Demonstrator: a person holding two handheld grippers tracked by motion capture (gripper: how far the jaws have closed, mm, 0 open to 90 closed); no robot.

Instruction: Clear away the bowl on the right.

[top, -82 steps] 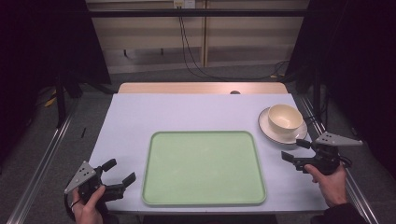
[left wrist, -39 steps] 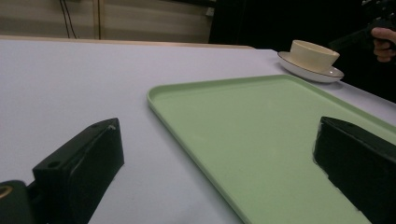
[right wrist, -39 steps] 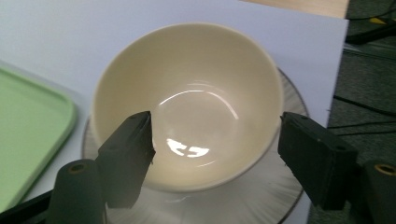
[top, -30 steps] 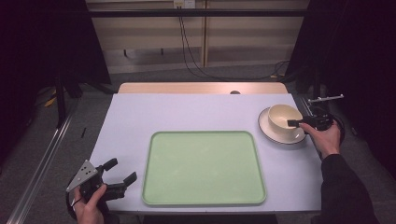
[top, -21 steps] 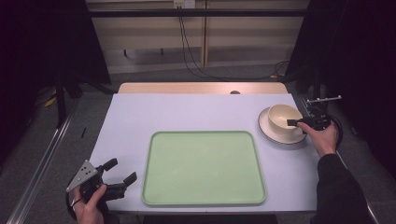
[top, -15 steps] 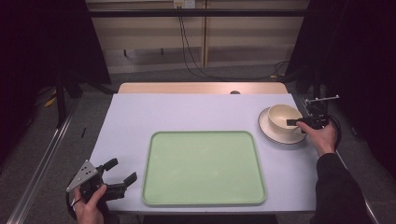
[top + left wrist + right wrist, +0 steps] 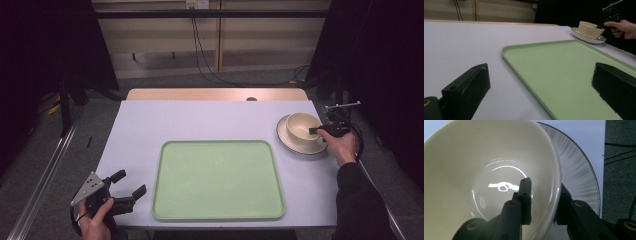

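Count on table: 1 tray, 1 bowl, 1 saucer, 2 grippers.

1 green tray (image 7: 218,185) mid-table; 1 cream bowl (image 7: 303,127) atop 1 saucer (image 7: 289,142) at right edge, no 2nd of either. 2 hand-held grippers: left gripper (image 7: 127,189) near front-left corner, right gripper (image 7: 315,131) at bowl rim. 2 hands, 1 per gripper. 1 white table (image 7: 200,120).

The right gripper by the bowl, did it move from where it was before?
Yes. The right gripper went from the table's near right edge, beside the green tray, forward to the bowl on its plate, with its jaws straddling the rim.
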